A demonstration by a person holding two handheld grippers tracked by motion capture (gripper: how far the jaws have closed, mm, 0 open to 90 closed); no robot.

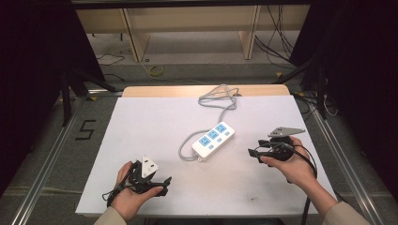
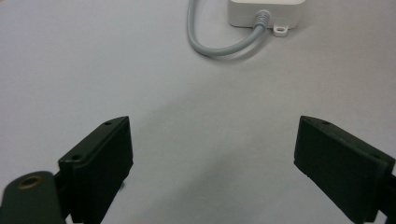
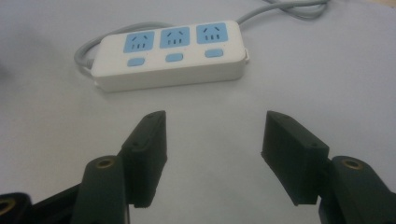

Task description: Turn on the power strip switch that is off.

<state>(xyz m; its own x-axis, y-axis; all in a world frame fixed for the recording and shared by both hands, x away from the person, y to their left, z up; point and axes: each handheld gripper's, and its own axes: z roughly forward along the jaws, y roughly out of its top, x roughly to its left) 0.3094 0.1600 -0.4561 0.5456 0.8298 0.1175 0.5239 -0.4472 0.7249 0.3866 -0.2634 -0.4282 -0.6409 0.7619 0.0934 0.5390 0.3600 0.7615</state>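
Observation:
A white power strip [image 1: 212,138] with three blue sockets and blue switches lies at the middle of the white table top [image 1: 141,131], its grey cable [image 1: 220,99] running to the far edge. In the right gripper view the power strip [image 3: 170,53] lies just ahead of my right gripper [image 3: 212,140], which is open with nothing between its jaws. In the high view my right gripper [image 1: 253,153] sits to the right of the strip, pointing at it. My left gripper [image 1: 165,183] rests near the front left, open and empty. The strip's cable end [image 2: 264,14] lies beyond the left gripper [image 2: 212,161].
The grey cable loops [image 1: 185,149] around the strip's near-left end. Metal frame rails [image 1: 342,159] run along both sides of the table. Loose cables [image 1: 277,37] lie on the floor beyond the far edge, by wooden shelving [image 1: 187,18].

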